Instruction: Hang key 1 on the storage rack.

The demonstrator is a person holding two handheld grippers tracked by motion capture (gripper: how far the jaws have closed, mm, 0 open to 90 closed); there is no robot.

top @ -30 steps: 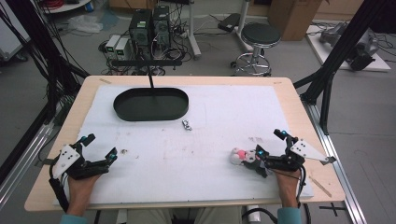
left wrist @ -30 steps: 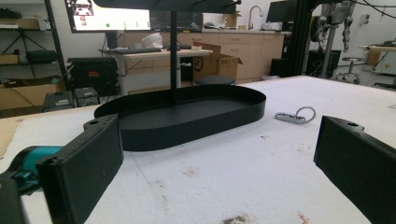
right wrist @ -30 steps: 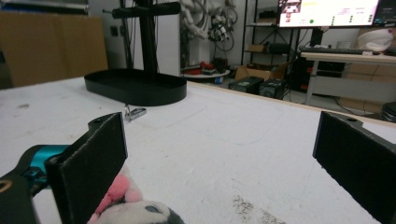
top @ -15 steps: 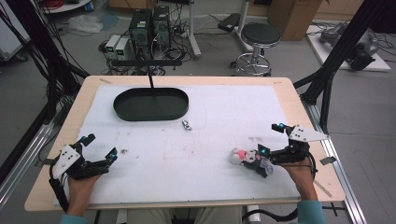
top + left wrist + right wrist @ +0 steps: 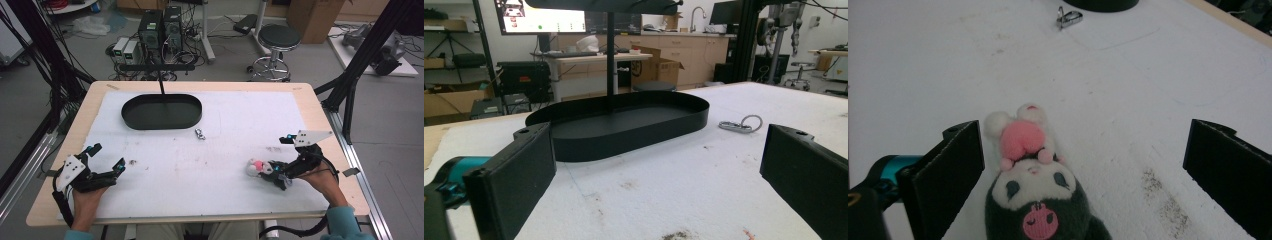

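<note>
A small plush toy (image 5: pixel 256 167) with a dark body, white face and pink parts lies on the white mat at the right front. My right gripper (image 5: pixel 278 159) reaches toward it from the right and is open. In the right gripper view the plush toy (image 5: pixel 1033 185) lies between the jaws of my right gripper (image 5: pixel 1085 135), close to the left one, with neither jaw touching it. My left gripper (image 5: pixel 107 156) rests open at the left front, nothing between its jaws. In its own view my left gripper (image 5: pixel 659 145) faces a black oval tray (image 5: pixel 624 125).
The black oval tray (image 5: pixel 161 111) sits at the back left of the mat, with a black post (image 5: pixel 161 82) rising at its far side. A small metal clip (image 5: pixel 200 134) lies just in front of the tray's right end. Table edges run close behind both hands.
My right gripper has turned and tipped, its hand shifting right, with the jaws now on either side of the plush toy. The toy and my left gripper have stayed put.
</note>
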